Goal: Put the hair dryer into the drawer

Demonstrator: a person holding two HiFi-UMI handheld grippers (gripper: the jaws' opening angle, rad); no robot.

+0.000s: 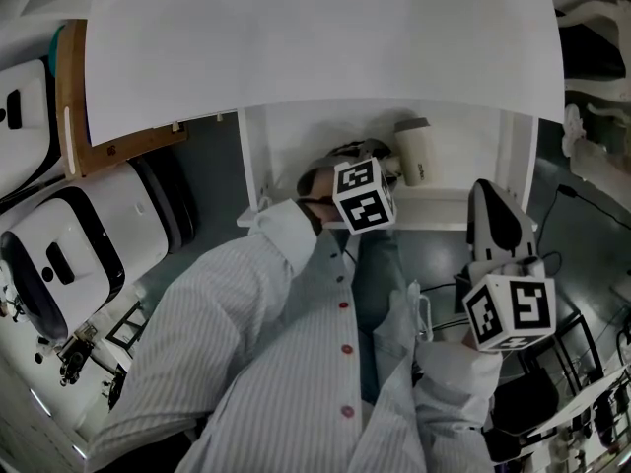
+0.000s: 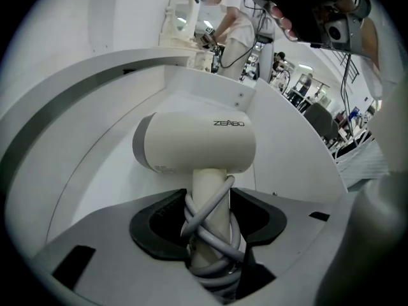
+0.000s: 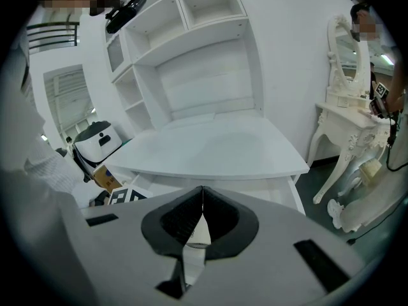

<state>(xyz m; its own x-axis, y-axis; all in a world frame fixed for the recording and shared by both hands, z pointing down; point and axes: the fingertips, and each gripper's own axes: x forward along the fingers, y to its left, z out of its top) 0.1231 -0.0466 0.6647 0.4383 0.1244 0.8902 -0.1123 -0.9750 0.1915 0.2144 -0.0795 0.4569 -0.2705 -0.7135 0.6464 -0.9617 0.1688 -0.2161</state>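
Clearly the hair dryer [image 2: 194, 142] is within the walls of the open drawer [image 1: 296, 141], below the desk top [image 1: 315, 37]. The left gripper [image 2: 207, 234] clamps its handle, with the cord wound round it. The handle runs straight out along the jaws and the barrel lies crosswise at the far end. Whether it touches the drawer floor I cannot tell. The right gripper [image 3: 203, 218] hangs outside the drawer's front right corner, jaws pressed together on nothing (so lowering and letting go falls to the left, I'd judge)
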